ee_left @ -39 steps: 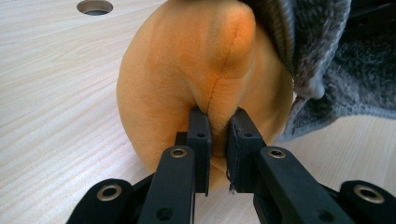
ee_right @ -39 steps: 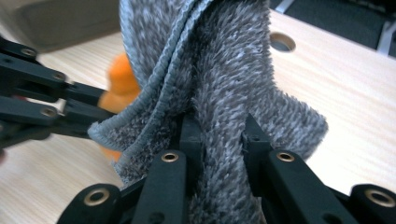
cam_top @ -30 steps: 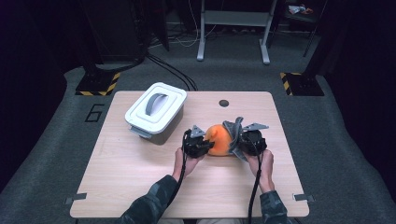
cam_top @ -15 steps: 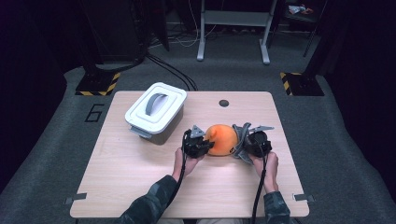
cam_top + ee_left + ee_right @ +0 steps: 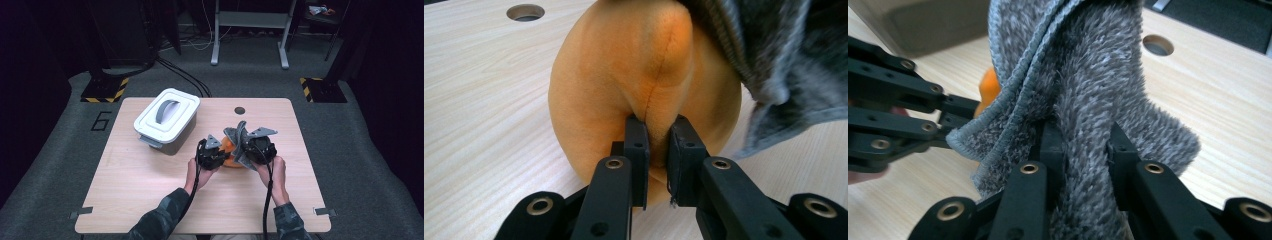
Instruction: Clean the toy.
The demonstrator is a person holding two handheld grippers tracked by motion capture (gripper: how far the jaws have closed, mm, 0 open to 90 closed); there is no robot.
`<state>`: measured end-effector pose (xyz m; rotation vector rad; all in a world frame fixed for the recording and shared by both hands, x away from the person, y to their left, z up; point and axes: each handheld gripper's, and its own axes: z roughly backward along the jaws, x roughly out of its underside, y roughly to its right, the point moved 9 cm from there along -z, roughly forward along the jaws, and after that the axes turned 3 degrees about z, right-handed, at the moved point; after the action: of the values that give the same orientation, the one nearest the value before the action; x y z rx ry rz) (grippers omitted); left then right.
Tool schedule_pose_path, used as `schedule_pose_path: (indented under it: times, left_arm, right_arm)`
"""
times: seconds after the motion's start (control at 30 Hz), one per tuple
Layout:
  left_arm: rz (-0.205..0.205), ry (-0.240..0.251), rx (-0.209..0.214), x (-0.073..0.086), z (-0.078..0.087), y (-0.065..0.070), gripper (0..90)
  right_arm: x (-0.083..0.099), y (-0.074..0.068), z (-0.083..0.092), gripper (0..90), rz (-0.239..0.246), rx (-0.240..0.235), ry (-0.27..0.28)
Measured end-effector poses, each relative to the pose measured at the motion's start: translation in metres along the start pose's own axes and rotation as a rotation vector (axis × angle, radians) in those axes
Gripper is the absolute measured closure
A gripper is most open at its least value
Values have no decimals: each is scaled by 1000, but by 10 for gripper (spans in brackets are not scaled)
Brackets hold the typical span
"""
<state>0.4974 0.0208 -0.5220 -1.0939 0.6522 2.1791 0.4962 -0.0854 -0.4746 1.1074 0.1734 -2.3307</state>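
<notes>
Left gripper (image 5: 656,150) pinches orange plush (image 5: 639,85); right gripper (image 5: 1083,145) clamps grey cloth (image 5: 1088,75). Drape evenly over plush.

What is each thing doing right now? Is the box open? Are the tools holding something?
White plastic box with grey handle: lid on, shut, standing on the table.
Orange plush ball: resting on the table, a fold of it pinched.
Fuzzy grey cloth: lifted, draped against the ball.
Left tool: shut on the orange plush ball.
Right tool: shut on the fuzzy grey cloth.
Light wooden table: flat, round hole near its far edge.
</notes>
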Motion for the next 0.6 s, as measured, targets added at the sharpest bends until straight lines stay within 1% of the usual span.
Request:
schedule_pose_path:
  times: [0.07,0.13,0.23,0.27,0.43,0.5,0.6]
  left_arm:
    - [-1,2,2,0,0,0,806]
    - [-4,3,4,0,-1,1,806]
    - [-1,6,8,0,-2,1,806]
    - [5,8,10,0,-2,1,806]
    - [4,8,11,0,-2,1,806]
    - [6,13,12,0,-3,1,805]
    - [5,11,14,0,-3,1,804]
  right_arm:
    - [3,4,-3,754,-16,9,-2]
    - [8,11,-4,754,-31,7,-8]
    - [20,22,-7,754,-69,23,-24]
    - [24,26,-9,754,-84,28,-32]
    - [48,43,-18,755,-135,39,-81]
    - [56,47,-23,755,-143,41,-95]
    - [68,52,-32,755,-167,42,-136]
